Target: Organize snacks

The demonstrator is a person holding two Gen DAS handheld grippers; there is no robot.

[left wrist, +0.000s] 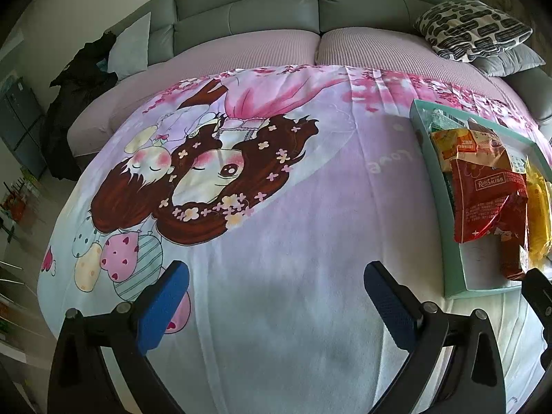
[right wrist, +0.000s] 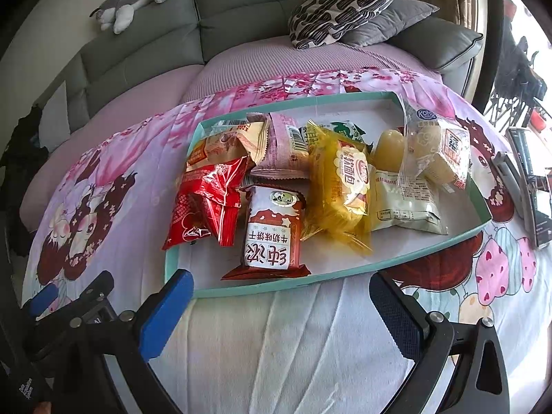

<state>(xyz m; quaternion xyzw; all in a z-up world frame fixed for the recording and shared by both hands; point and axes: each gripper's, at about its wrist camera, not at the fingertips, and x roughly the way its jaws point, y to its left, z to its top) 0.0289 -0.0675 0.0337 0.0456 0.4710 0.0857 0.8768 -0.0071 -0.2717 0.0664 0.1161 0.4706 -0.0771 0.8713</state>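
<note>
A shallow teal-rimmed tray [right wrist: 276, 289] lies on the cartoon-print blanket and holds several snack packs: a red crinkled pack [right wrist: 207, 203], a red-and-white biscuit pack [right wrist: 270, 231], a yellow bread pack [right wrist: 341, 186], a pale pack [right wrist: 403, 200] and a clear bag of yellow cakes [right wrist: 434, 151]. My right gripper [right wrist: 281, 296] stands open just in front of the tray's near rim, holding nothing. In the left wrist view the tray [left wrist: 452, 241] sits at the far right with the red pack [left wrist: 490, 203]. My left gripper [left wrist: 276, 283] is open over bare blanket, left of the tray.
The blanket [left wrist: 276, 207] covers a surface in front of a grey sofa [left wrist: 276, 7] with patterned cushions [right wrist: 341, 7]. A plush toy [right wrist: 138, 0] lies on the sofa back. Dark flat devices [right wrist: 528, 179] rest right of the tray. The left gripper's fingers [right wrist: 45, 296] show at lower left.
</note>
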